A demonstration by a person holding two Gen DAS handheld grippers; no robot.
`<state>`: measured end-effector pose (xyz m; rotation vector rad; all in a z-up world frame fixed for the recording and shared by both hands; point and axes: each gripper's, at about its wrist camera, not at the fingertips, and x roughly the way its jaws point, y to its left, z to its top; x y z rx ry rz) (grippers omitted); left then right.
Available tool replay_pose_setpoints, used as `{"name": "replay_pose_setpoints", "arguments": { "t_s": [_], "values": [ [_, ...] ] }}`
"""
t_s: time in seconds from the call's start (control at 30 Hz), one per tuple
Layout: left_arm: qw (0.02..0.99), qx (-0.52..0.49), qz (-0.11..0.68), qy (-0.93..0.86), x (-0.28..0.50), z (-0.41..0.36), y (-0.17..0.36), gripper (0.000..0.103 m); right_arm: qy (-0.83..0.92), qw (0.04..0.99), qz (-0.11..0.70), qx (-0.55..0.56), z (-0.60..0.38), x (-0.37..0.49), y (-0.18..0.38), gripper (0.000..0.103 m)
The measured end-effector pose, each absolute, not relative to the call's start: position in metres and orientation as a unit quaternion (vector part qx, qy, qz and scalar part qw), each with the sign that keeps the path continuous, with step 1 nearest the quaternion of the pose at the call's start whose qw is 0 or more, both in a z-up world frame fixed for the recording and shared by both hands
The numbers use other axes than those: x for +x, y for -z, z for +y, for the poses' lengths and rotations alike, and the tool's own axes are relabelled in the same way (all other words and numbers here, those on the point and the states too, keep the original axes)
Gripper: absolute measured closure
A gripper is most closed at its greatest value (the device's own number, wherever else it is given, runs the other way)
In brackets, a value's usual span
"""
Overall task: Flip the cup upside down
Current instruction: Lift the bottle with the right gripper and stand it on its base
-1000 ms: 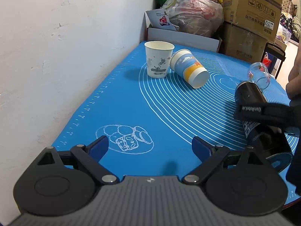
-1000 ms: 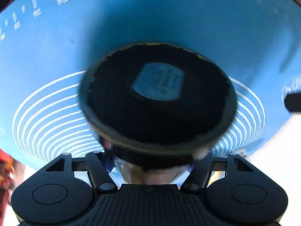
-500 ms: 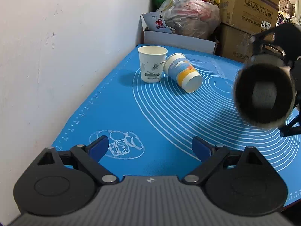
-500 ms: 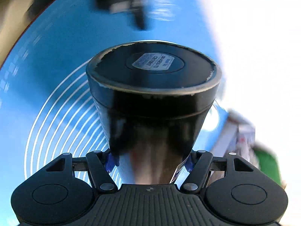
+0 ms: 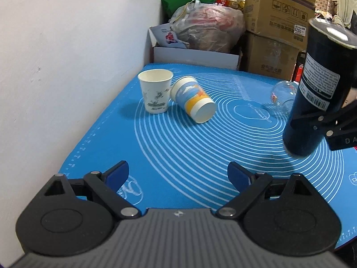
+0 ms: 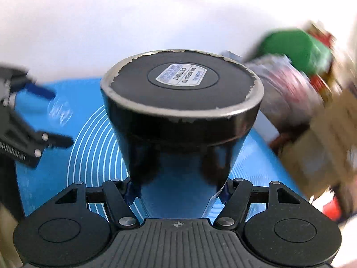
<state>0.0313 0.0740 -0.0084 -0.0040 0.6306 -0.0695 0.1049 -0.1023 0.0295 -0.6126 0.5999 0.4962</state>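
Note:
My right gripper (image 6: pixel 178 192) is shut on a tall black metal cup (image 6: pixel 178 120) and holds it with its labelled base upward. In the left wrist view the black cup (image 5: pixel 316 93) is at the right, mouth down and slightly tilted, just above the blue mat (image 5: pixel 178 147); whether its rim touches the mat I cannot tell. My left gripper (image 5: pixel 178 174) is open and empty, low over the mat's near edge.
A white paper cup (image 5: pixel 155 93) stands upright at the back left. A blue and yellow paper cup (image 5: pixel 193 101) lies on its side against it. A clear glass (image 5: pixel 283 96) lies behind the black cup. A white wall is left; boxes (image 5: pixel 276 29) and bags stand behind.
My right gripper has lifted the black cup off the mat and turned it over, from lying on its side to base up and mouth down. The left gripper stayed open.

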Motion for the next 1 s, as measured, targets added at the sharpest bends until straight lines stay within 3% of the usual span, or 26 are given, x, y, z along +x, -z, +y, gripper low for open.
{"name": "replay_pose_setpoints", "arguments": {
  "t_s": [0.27,0.9,1.0],
  "values": [
    [0.945,-0.003,0.325,0.042,0.04,0.055,0.013,0.009,-0.186,0.943,0.266,-0.074,-0.174,0.092,-0.008,0.038],
    [0.945,0.013,0.323,0.047,0.045,0.035,0.014,0.008,-0.156,0.954,0.255,-0.038,-0.166,0.1,0.008,0.038],
    [0.945,0.014,0.324,0.047,0.045,0.033,0.014,0.009,-0.15,0.956,0.251,-0.034,-0.164,0.101,0.008,0.032]
  ]
}}
